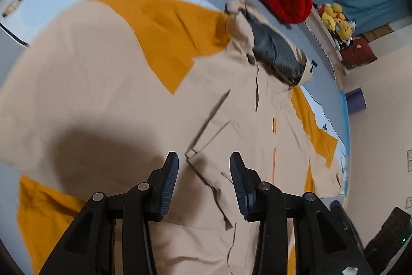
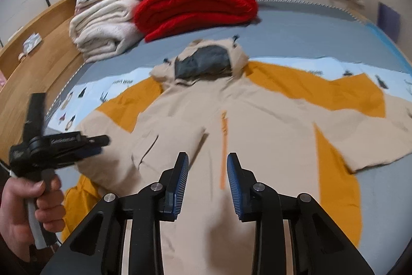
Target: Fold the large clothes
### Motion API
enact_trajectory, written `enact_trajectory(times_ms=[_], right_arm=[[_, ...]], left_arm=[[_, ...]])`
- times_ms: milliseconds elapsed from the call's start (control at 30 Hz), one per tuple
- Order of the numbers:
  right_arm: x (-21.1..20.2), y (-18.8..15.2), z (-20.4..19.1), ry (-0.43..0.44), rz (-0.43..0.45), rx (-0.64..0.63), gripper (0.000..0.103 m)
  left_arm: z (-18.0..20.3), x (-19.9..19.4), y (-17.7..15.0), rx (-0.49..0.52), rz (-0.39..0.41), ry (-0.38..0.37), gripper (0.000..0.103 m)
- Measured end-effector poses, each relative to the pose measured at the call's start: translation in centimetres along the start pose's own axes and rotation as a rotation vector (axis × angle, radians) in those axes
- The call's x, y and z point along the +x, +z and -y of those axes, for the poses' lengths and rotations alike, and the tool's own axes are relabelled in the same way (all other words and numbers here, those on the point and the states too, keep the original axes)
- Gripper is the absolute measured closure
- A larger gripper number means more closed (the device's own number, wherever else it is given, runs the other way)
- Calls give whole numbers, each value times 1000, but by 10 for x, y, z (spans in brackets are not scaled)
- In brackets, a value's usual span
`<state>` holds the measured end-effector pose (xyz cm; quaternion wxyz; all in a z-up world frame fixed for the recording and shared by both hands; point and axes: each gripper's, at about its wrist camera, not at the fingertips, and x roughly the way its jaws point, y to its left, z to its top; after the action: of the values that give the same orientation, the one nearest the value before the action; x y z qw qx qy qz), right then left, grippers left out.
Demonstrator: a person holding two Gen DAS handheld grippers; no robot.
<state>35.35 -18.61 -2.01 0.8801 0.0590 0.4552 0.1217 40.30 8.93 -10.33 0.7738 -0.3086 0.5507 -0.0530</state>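
The jacket [image 2: 257, 125], beige with orange panels, lies front-up and spread across the bed [image 2: 309, 27], its hood [image 2: 206, 61] toward the red blanket [image 2: 195, 7] and the pile of folded clothes [image 2: 108, 25] beyond it. Taking the hood as landmark: both sleeves reach out to either side below it, and the orange zip line runs from under it down toward the hem.

No fold looks made yet, so the step in hand seems to be the first one: reaching for the garment's edges. The left tongs [image 1: 203, 182] stand apart with nothing between them, hovering over the beige cloth on the side of the chest pocket flap, well down from the hood. The right tongs [image 2: 207, 182] are likewise apart and empty, poised above the body of the jacket on the zip line, far below the hood. In the right wrist view the left hand [image 2: 28, 208] holds its tool beside the sleeve on that side, though blur makes its exact height over the cloth hard to judge.

The next move likely calls for each pair to drop onto a sleeve or side edge, pinch a single layer, and carry it inward toward the zip.
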Motion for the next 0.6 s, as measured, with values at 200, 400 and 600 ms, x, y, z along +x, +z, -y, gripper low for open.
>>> enact_trajectory(times_ms=[200, 400, 600], right_arm=[[22, 2, -13, 52, -37, -32, 70], [42, 6, -25, 91, -72, -56, 69], [56, 9, -39, 129, -97, -99, 68]], left_arm=[[4, 20, 1, -8, -71, -23, 66], [3, 45, 3, -19, -134, 26, 66], [6, 53, 7, 10, -151, 13, 87]])
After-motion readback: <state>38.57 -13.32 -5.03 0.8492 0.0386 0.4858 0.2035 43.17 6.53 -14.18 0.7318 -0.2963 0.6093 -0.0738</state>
